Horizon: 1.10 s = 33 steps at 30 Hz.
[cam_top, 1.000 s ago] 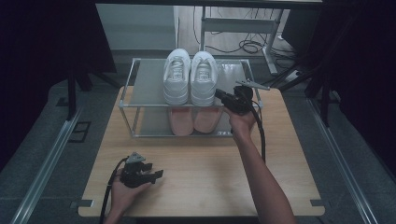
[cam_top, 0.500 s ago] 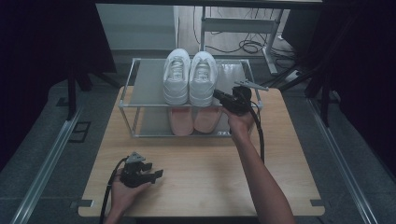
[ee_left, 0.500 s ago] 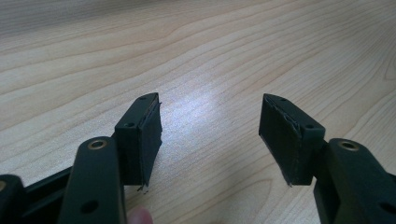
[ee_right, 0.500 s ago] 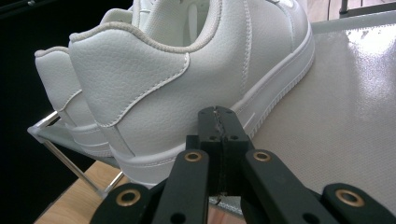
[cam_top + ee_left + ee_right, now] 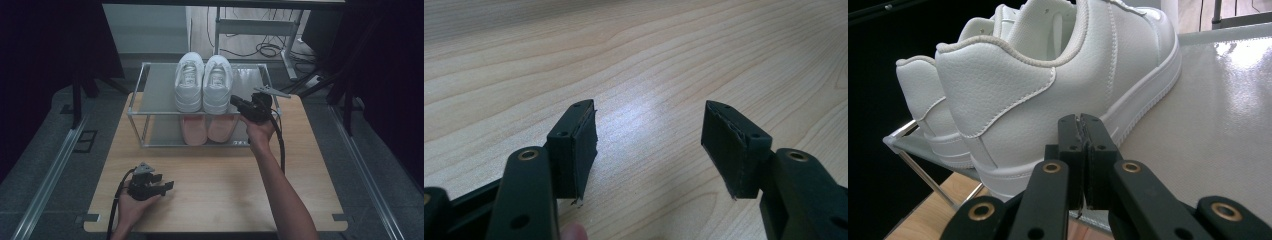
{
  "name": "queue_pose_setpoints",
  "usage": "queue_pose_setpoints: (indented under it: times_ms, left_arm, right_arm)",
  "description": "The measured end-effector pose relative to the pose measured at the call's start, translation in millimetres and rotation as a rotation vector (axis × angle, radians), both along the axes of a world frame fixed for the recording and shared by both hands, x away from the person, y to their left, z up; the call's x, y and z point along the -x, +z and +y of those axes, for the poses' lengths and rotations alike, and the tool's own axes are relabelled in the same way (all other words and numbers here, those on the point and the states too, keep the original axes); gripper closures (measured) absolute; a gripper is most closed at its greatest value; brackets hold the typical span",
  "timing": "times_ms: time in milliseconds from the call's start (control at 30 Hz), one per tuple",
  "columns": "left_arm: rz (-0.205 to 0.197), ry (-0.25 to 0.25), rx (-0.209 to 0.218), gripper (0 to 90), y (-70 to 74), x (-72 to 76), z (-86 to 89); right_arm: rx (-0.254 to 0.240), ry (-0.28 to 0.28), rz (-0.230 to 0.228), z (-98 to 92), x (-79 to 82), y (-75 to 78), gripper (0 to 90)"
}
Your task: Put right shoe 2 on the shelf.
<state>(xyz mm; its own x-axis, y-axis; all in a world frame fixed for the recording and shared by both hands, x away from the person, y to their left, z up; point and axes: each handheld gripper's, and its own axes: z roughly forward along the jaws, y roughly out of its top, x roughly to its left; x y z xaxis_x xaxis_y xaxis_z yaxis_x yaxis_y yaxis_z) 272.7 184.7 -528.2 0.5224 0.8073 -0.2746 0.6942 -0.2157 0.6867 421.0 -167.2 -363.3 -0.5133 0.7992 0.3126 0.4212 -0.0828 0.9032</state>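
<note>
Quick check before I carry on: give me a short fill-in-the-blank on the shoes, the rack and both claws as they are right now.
The white sneakers sit on the rack's ____ shelf.
The pink shoes sit on the ____ shelf.
The right claw is ____, beside a white sneaker's heel.
The left claw is ____ over the wooden table.
Missing words: top; bottom; shut; open

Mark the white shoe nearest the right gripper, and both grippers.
white shoe (image 5: pixel 1013 95), right gripper view, heel side panel.
right gripper (image 5: pixel 1081 125), right gripper view, between shut fingertips.
left gripper (image 5: pixel 649 127), left gripper view, between open fingertips.

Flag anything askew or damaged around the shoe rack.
Nothing stands out. The white sneakers sit paired and straight on the rack's top shelf; the right gripper, shut and empty, is beside the nearer heel.
</note>
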Motion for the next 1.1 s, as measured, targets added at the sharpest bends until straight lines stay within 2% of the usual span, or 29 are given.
queue_pose_setpoints:
  times_ms: [167,467,700,1100]
  left_arm:
    - [0.000,0.000,0.001,39.7,0.2,-0.1,-0.4]
    - [-0.008,0.010,0.010,40.0,3.3,-0.8,3.0]
    - [-0.013,0.003,0.007,39.9,4.5,0.6,2.7]
    - [-0.015,0.008,0.003,40.0,4.1,1.0,1.2]
  right_arm:
    - [0.005,0.004,-0.006,-6.5,4.6,2.1,84.1]
    - [0.003,0.030,-0.030,-23.9,18.6,5.5,69.7]
    - [-0.002,0.053,-0.039,-40.9,34.8,-3.1,66.1]
    - [-0.019,0.040,-0.044,-77.1,62.2,-22.3,63.8]
